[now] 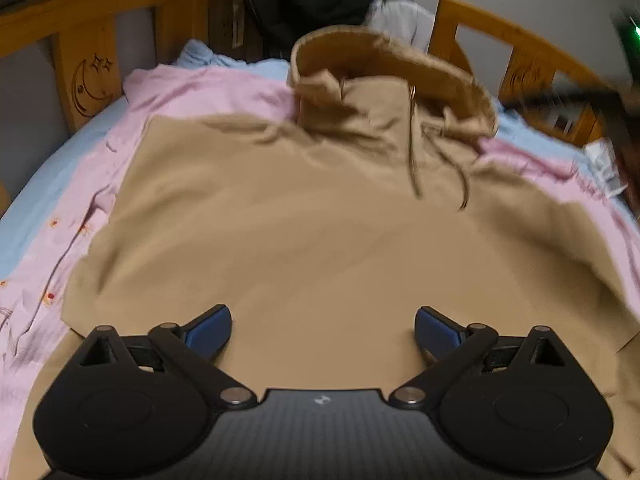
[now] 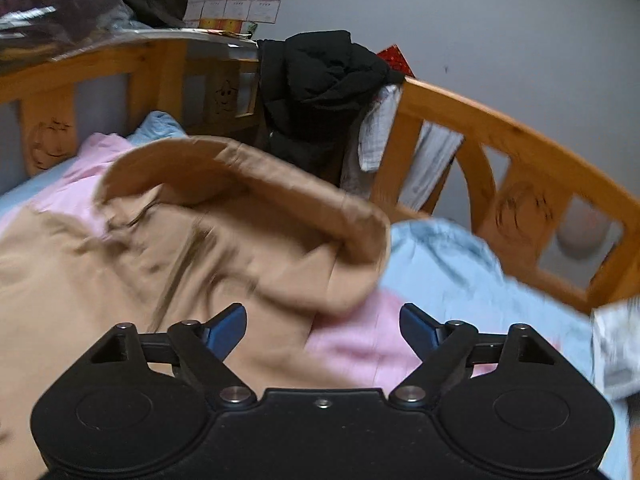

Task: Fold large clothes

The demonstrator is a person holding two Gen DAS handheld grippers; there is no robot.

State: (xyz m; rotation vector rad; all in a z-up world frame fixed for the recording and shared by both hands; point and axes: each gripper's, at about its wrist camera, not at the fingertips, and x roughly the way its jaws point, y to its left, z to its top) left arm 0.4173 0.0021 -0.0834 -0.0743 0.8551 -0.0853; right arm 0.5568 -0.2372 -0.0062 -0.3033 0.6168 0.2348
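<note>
A tan hoodie [image 1: 320,240] lies spread flat on the bed, its hood [image 1: 384,64] at the far end with two drawstrings [image 1: 416,148] trailing down the chest. My left gripper [image 1: 323,330] is open and empty, hovering over the hoodie's lower body. In the right wrist view the hoodie [image 2: 100,264] fills the left side, with the hood [image 2: 256,200] standing open. My right gripper [image 2: 323,326] is open and empty, above the hoodie's right shoulder edge and the pink sheet [image 2: 360,340].
A pink sheet [image 1: 72,248] and a blue sheet [image 2: 460,272] cover the bed. A wooden bed rail [image 2: 500,128] runs around the far side, with black clothing [image 2: 320,92] and a white cloth [image 2: 376,136] draped over it. A paper item [image 2: 616,344] lies at the right.
</note>
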